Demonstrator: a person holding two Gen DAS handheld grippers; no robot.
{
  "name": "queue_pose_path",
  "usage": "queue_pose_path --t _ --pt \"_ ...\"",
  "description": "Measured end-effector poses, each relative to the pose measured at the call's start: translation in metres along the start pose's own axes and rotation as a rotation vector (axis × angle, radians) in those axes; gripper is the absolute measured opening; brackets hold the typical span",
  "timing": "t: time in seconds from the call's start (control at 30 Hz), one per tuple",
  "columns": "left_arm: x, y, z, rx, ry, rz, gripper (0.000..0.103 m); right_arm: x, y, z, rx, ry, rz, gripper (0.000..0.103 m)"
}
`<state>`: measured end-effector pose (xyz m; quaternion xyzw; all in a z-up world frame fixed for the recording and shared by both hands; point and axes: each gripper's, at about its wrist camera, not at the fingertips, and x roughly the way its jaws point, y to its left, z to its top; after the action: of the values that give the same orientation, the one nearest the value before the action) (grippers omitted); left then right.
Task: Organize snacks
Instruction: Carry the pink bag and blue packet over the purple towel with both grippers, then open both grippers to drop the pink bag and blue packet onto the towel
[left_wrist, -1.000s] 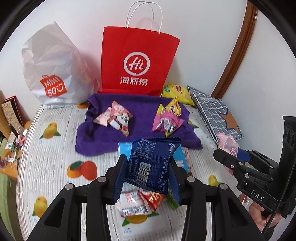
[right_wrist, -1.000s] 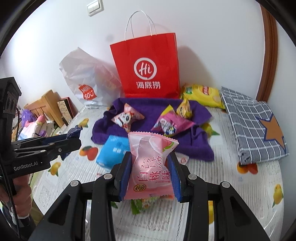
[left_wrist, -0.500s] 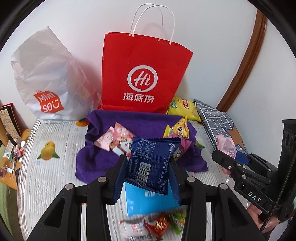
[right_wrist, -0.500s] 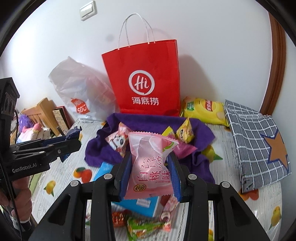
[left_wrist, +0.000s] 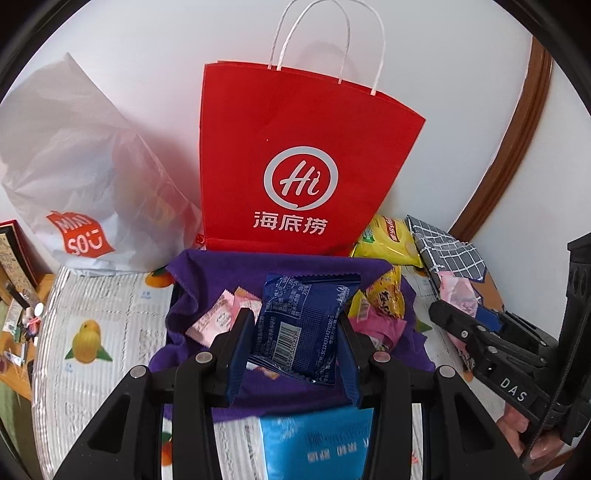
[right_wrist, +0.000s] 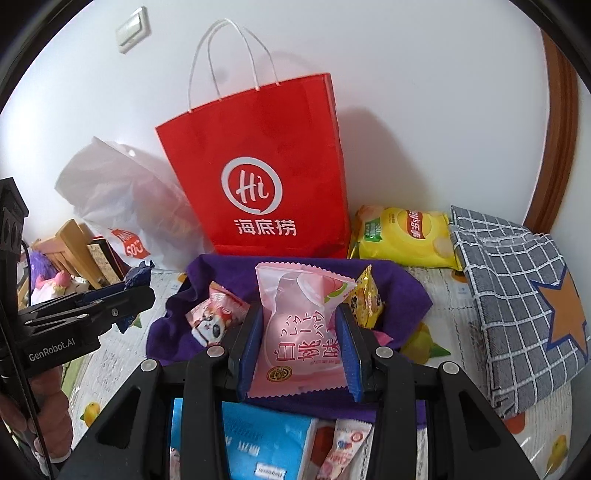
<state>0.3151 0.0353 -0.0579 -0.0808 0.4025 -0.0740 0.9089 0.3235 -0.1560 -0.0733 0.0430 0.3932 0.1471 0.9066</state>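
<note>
My left gripper (left_wrist: 291, 332) is shut on a dark blue snack packet (left_wrist: 301, 325) and holds it above the purple cloth (left_wrist: 207, 269). My right gripper (right_wrist: 301, 339) is shut on a pink peach snack packet (right_wrist: 299, 332), also above the purple cloth (right_wrist: 402, 291). Pink packets (left_wrist: 218, 319) and yellow packets (left_wrist: 384, 295) lie on the cloth. A red paper bag (left_wrist: 299, 162) stands upright behind it (right_wrist: 258, 177). A light blue packet (left_wrist: 314, 443) lies on the table below my grippers.
A white plastic bag (left_wrist: 74, 177) stands left of the red bag. A yellow chips bag (right_wrist: 402, 232) and a folded grey checked cloth (right_wrist: 517, 295) lie to the right. Loose snacks (right_wrist: 340, 446) lie near the front. The wall is close behind.
Both grippers moved forward with their packets, from over the front of the table to over the purple cloth, closer to the red bag.
</note>
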Motion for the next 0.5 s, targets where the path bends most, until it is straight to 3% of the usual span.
queue_pose_path --t 0.23,0.37,0.5 --pt "0.019 0.004 0.022 -0.007 -0.008 0.003 0.041 0.027 -0.005 0.02 0.015 0.003 -0.017 0.039" --pt "0.032 0.009 0.026 0.007 -0.022 0.049 0.041 0.042 -0.006 0.029 0.027 0.005 -0.004 0.039" --pt "0.054 0.019 0.022 0.009 0.026 0.067 0.041 0.06 -0.001 0.028 0.008 0.014 -0.009 0.039"
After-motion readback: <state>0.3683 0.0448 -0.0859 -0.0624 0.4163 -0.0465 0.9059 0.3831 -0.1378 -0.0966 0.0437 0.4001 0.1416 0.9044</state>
